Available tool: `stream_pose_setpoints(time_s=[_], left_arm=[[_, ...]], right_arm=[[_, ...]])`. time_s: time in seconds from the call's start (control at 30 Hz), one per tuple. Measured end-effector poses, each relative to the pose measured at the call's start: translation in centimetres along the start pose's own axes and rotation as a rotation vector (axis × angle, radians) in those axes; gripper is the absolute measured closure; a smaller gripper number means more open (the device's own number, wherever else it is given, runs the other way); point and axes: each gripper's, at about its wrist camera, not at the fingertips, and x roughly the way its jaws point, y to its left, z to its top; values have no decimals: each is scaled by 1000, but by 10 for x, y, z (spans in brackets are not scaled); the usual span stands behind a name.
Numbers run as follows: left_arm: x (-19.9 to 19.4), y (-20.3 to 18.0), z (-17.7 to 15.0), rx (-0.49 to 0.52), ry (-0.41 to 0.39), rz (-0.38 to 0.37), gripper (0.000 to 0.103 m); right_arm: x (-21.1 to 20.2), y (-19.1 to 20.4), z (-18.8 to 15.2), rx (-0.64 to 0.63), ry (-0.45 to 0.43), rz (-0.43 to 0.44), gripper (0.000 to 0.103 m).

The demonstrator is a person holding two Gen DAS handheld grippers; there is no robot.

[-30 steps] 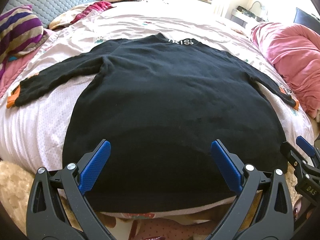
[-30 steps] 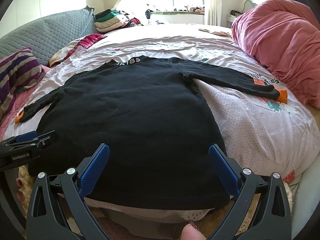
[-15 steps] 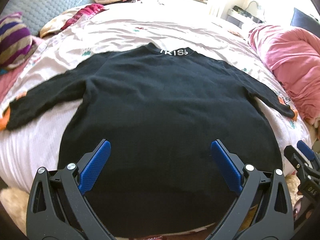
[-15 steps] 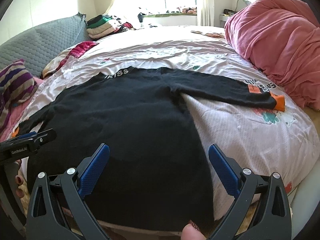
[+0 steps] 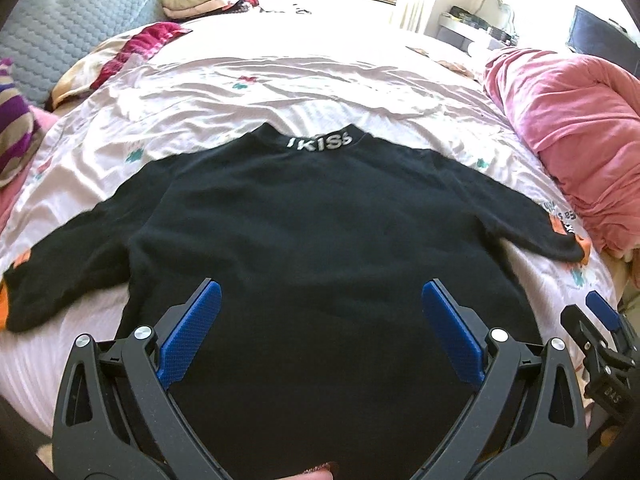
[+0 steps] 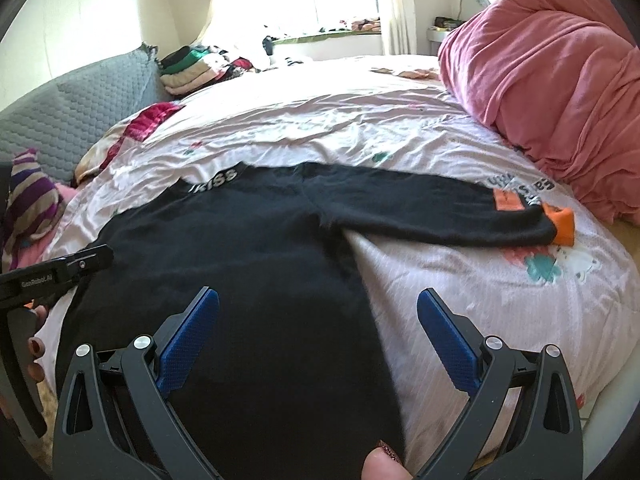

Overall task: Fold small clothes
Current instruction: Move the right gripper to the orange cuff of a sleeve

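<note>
A black long-sleeved top (image 5: 320, 240) with white letters at the collar lies flat on the bed, sleeves spread, orange cuffs at the ends. It also shows in the right wrist view (image 6: 248, 272), its right sleeve (image 6: 440, 216) stretched toward the pink duvet. My left gripper (image 5: 320, 332) is open above the top's lower middle. My right gripper (image 6: 318, 340) is open over the top's right side seam. Neither holds anything. The hem is hidden under the grippers.
A pale pink sheet (image 5: 280, 92) covers the bed. A rolled pink duvet (image 6: 560, 100) lies at the right. A striped pillow (image 6: 32, 208) and grey headboard (image 6: 80, 112) are at the left. Folded clothes (image 6: 192, 68) are stacked at the back.
Both grippers have moved forward and up over the top, from the hem toward its middle. The top lies as before. Both stay open.
</note>
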Motion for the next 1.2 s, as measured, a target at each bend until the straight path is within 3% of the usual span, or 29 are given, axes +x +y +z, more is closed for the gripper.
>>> stream_pose_setpoints(time_s=[0.43,0.73,0.97,1.2], left_arm=[[37,-23,40,63,8,13,9],[68,-36,58,117,52,-26,9],[95,-37,63,121,75,-48,9],[115,-35,62,153,71,-50,9]], right_arm=[[29,-42,53,80,-38,-70,4],[57,-93,91,152,-30,-207,4],[68,-141,88,257,-29,-303,4],[75,-187,60,398,-2,-351,4]])
